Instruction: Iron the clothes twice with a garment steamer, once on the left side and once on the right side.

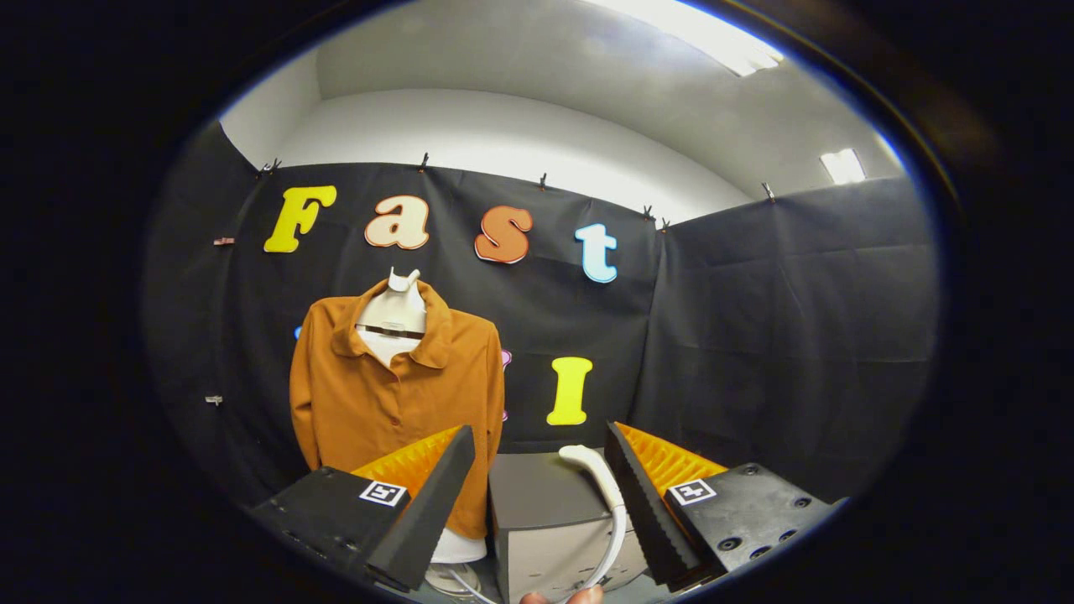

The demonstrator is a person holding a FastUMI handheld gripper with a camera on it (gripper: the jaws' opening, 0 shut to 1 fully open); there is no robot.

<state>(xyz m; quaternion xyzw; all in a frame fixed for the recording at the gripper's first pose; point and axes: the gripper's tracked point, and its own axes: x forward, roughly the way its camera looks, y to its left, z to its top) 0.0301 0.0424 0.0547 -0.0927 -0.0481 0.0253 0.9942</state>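
We see the rust-orange button-front shirt hanging on a white mannequin bust beyond the left finger, against the black cloth wall. The white curved handle of the garment steamer lies between the fingers, close beside the right one, resting on a grey box just ahead. Our gripper stands spread wide, pinching nothing. A fingertip peeks in beneath the box.

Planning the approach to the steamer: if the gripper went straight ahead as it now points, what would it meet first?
Probably the white steamer handle on the grey box, between the open gripper fingers. Depth is uncertain.
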